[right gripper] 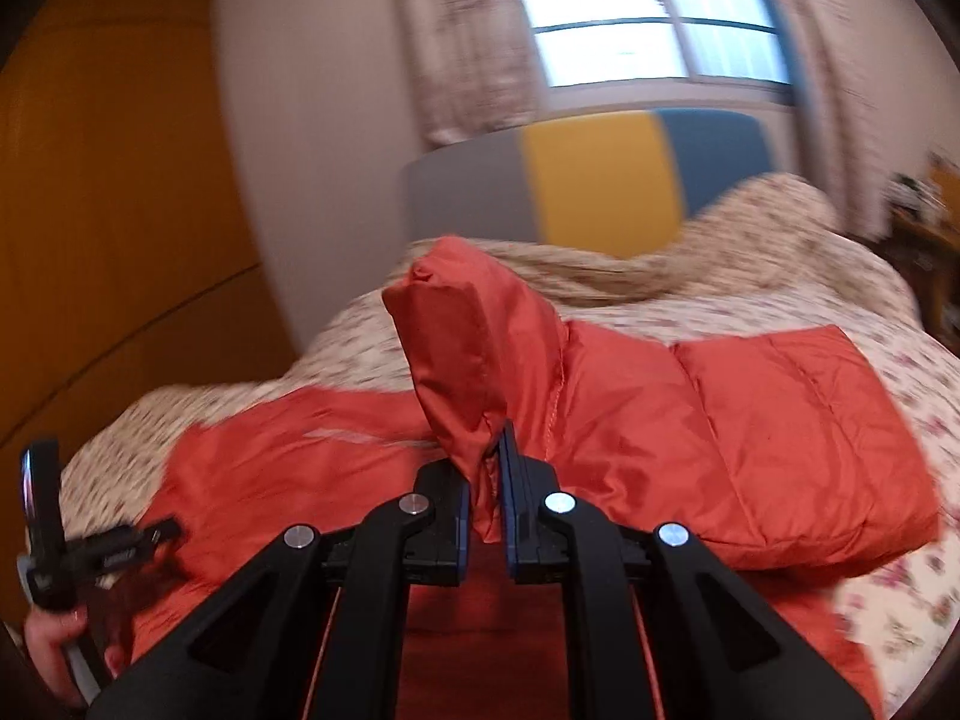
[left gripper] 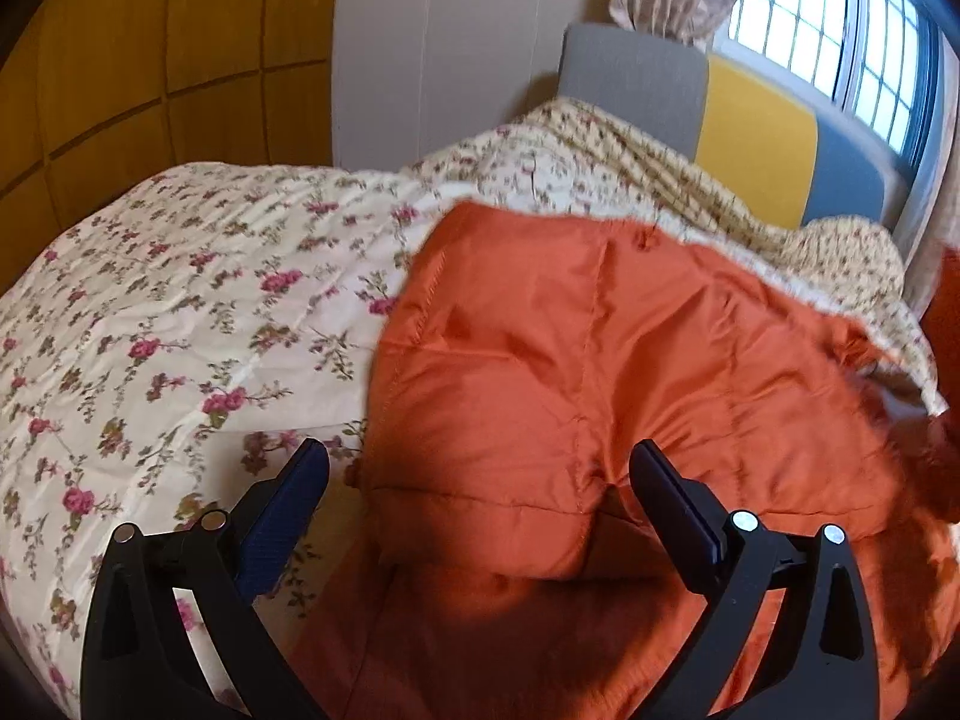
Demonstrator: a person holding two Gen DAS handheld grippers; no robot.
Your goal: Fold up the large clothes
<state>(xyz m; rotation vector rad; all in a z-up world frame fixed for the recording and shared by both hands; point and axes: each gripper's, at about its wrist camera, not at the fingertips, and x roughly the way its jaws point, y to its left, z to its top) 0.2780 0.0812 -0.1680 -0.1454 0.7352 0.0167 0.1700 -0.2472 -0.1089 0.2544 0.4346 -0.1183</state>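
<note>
Gripping the orange jacket point(right gripper: 630, 408), the right tool point(right gripper: 486, 480) lifts a fold.

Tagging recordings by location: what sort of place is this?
Most likely a home bedroom: a bed with a floral quilted bedspread, a grey, yellow and blue padded headboard, and a curtained window.

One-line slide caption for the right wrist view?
Right gripper pinches a fold of the orange padded jacket above the floral bedspread.

Orange jacket point(left gripper: 570, 360) on cream bedspread point(left gripper: 180, 312) with pink floral pattern.
</note>
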